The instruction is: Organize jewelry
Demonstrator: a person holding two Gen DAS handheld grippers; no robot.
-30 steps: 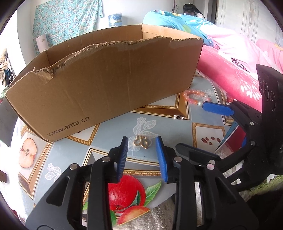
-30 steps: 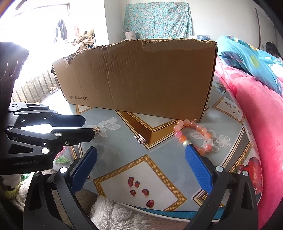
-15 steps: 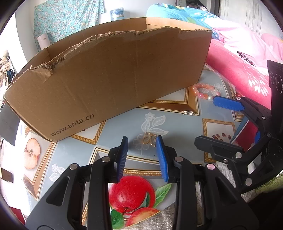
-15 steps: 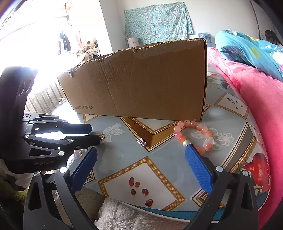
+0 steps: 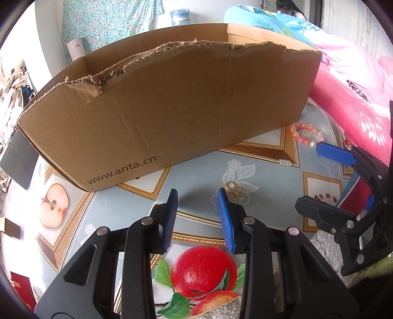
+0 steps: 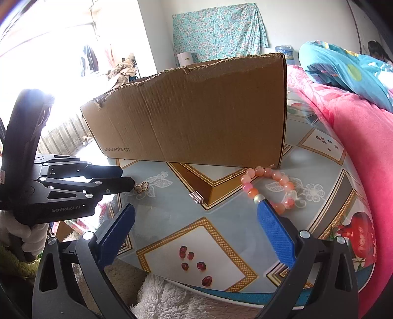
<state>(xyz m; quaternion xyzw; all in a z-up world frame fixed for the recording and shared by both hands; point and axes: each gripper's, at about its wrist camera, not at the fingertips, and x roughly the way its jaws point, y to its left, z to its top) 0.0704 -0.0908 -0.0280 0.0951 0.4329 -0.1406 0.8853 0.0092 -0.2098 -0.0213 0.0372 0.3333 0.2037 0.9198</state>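
A gold butterfly-shaped ornament (image 5: 233, 190) (image 6: 142, 187) lies on the fruit-patterned table (image 5: 196, 171) (image 6: 172, 220). My left gripper (image 5: 197, 193) (image 6: 127, 178) hangs open just left of it, with nothing between its pads; its right fingertip is beside the ornament. A pink bead bracelet (image 5: 307, 133) (image 6: 270, 186) lies by the corner of a torn cardboard box (image 5: 172, 110) (image 6: 196, 117). A small silver clasp (image 5: 285, 162) (image 6: 196, 197) rests mid-table. My right gripper (image 6: 196, 207) (image 5: 326, 181) stands wide open above the table's near edge, its right pad near the bracelet.
A pink blanket (image 6: 356, 147) on a bed borders the table's right side. A white fluffy rug (image 6: 172, 299) lies below the front edge. A dark flat card (image 5: 17, 159) sits left of the box. A person (image 5: 289, 7) is far behind.
The left gripper has swung left: the gold ornament was between its fingers a second ago and now lies just outside the right fingertip. Both grippers' openings look unchanged.
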